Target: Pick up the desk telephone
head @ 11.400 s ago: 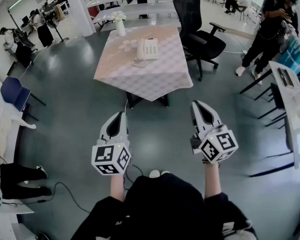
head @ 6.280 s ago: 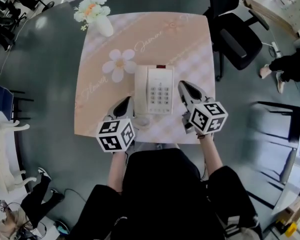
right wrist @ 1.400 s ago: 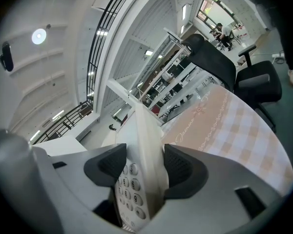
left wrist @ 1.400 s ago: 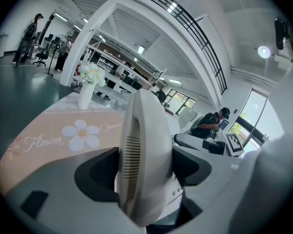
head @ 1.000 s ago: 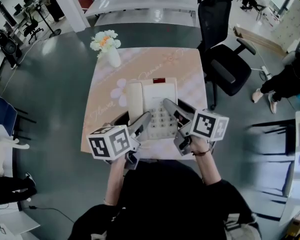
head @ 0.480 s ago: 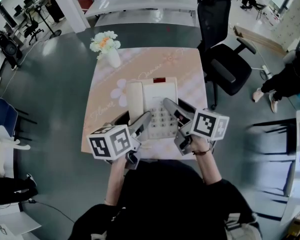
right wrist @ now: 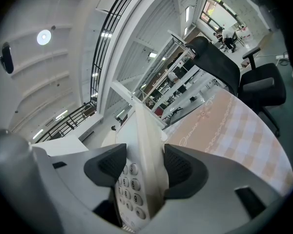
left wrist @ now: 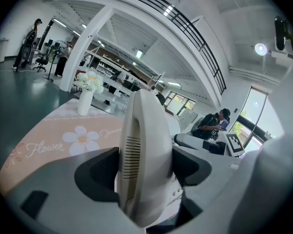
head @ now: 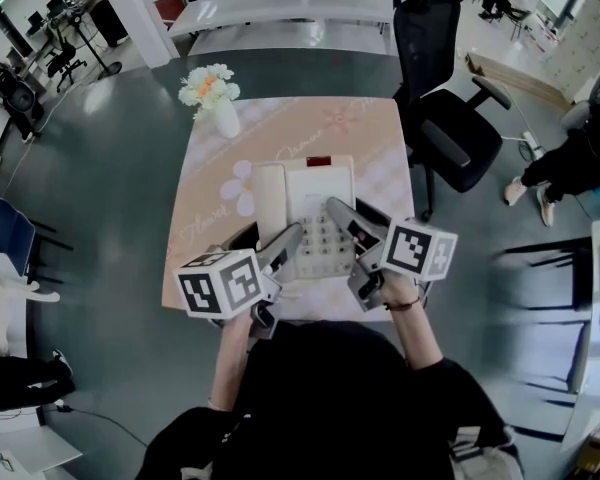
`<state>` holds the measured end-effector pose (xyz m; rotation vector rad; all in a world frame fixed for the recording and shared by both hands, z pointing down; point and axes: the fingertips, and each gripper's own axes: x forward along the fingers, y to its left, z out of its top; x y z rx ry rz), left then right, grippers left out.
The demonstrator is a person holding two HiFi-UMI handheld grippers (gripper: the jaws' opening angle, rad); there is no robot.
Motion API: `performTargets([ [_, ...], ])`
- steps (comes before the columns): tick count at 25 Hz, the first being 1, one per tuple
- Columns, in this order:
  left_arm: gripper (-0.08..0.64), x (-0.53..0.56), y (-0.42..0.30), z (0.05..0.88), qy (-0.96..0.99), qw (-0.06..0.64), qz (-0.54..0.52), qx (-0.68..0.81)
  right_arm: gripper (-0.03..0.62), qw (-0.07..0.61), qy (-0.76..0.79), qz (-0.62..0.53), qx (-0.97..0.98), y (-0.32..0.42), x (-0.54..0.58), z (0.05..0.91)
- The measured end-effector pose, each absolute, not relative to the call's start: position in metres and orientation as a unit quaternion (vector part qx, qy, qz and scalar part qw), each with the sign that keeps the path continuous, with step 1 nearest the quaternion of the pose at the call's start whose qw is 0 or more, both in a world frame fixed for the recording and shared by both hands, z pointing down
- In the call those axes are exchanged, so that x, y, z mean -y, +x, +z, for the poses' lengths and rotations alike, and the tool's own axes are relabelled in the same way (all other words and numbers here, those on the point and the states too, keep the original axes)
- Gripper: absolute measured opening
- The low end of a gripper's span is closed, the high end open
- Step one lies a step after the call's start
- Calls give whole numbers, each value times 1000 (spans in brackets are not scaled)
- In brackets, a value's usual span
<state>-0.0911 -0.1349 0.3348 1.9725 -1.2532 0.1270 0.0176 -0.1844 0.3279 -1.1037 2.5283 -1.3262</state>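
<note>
The cream desk telephone (head: 306, 206) is held up above the pink table (head: 380, 138), tilted toward me. My left gripper (head: 280, 251) is shut on its left side, where the handset (left wrist: 145, 155) stands between the dark pads. My right gripper (head: 345, 226) is shut on its right edge; the thin side of the telephone (right wrist: 147, 145) and its keypad (right wrist: 129, 186) show between the pads there. The keypad faces up in the head view.
A white vase of flowers (head: 216, 96) stands at the table's far left corner. A black office chair (head: 442, 88) sits to the table's right. People stand around the room's edges, one at the right (head: 580, 158). White desks (head: 280, 8) lie beyond.
Compared with one second ago nothing has visibly moved. Long before, the telephone lay flat on the table and both grippers were apart from it; now both hold it raised.
</note>
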Motion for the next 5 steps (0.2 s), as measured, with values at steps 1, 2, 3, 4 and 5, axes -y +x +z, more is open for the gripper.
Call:
performTargets([
  [1,324,135,-91,334,776,390,50,493,230,40,-361,-434,-825,18,185,327],
  [2,324,136,-91,334,776,391,51,493,230,40,-361,-435,-824,18,185,327],
  [3,324,136,-90,333,776,391,51,492,230,40,-361,-435,-824,18,185,327],
  [4,324,136,-90,333,776,392,52,492,230,40,-361,-436,-823,19,186,327],
  [5,324,136,-90,333,776,392,52,492,230,39,-362,-436,-823,19,186,327],
])
